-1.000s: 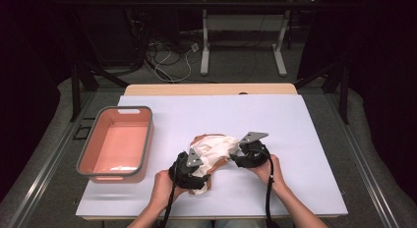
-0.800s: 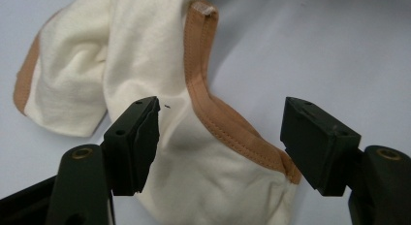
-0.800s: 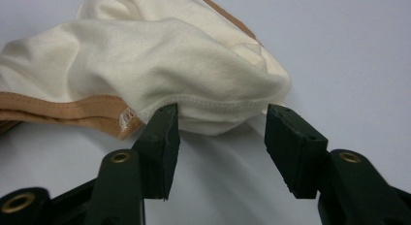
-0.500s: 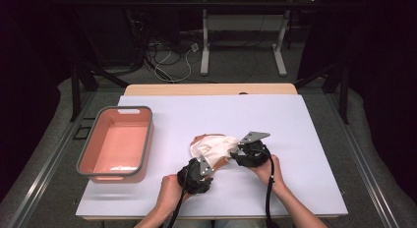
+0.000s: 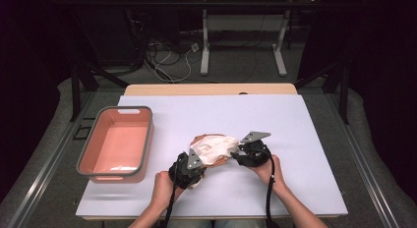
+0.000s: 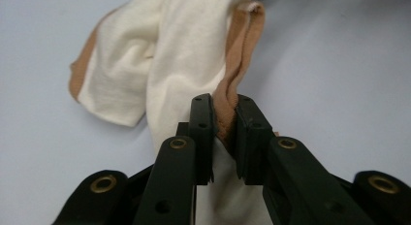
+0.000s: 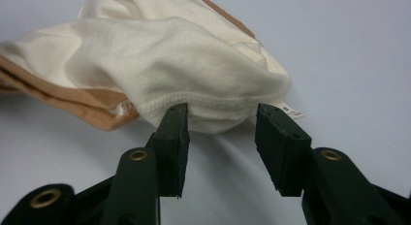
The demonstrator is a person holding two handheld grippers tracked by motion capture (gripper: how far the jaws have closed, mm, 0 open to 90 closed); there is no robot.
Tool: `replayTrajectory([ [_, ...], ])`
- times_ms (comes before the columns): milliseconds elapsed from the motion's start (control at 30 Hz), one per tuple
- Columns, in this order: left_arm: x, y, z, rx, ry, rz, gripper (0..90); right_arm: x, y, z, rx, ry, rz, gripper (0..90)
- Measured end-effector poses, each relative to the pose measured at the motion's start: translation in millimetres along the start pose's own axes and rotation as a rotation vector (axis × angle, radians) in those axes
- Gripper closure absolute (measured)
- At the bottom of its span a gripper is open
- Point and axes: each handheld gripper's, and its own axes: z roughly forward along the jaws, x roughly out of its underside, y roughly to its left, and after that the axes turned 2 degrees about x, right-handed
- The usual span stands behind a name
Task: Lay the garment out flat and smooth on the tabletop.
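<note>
The cream garment (image 5: 212, 148) is lying crumpled near the worktop (image 5: 305, 125) centre, at three o'clock from the pink bin (image 5: 117, 143). The left tool (image 6: 224, 119), having just been closing, is clenching its tan hem. The right tool (image 7: 220, 122) is standing released beside the stitched edge. The cloth is looking soft and light, so gripping it at the hems seems best.

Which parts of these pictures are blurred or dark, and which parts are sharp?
High view: the white table is evenly lit, the room behind it is dark, and the garment looks soft in detail. Left gripper view: the left tool is sharp; the cloth farther off blurs. Right gripper view: the garment's hem is crisp, with a soft shadow beneath.
</note>
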Motion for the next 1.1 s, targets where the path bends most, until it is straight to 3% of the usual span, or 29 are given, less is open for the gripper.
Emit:
replayTrajectory([
  [233, 4.0, 16.0, -7.0, -0.021, -0.055, -0.068, 79.9, 1.2, 0.4, 2.3, -0.013, 0.018, 0.009, 54.7],
  [333, 6.4, 22.4, -7.9, -0.041, -0.063, -0.091, 79.9, 1.5, 1.0, 4.1, -0.035, 0.054, 0.01, 52.7],
  [600, 12.5, 34.9, -3.4, -0.081, -0.03, -0.123, 79.5, 2.1, 3.5, 10.0, -0.054, 0.072, 0.025, 50.0],
  [733, 13.8, 36.5, -1.0, -0.086, -0.012, -0.121, 79.2, 3.0, 4.6, 13.9, -0.055, 0.072, 0.032, 49.7],
  [800, 13.9, 36.0, 0.9, -0.09, 0.007, -0.108, 78.7, 3.5, 6.4, 16.1, -0.061, 0.072, 0.061, 50.5],
  [900, 13.7, 35.1, 3.2, -0.089, 0.026, -0.096, 76.4, 4.6, 5.8, 19.2, -0.061, 0.043, 0.063, 54.2],
  [1100, 9.9, 29.3, 5.1, -0.094, 0.046, -0.029, 62.8, 5.7, 3.4, 18.6, -0.068, 0.022, 0.094, 72.8],
])
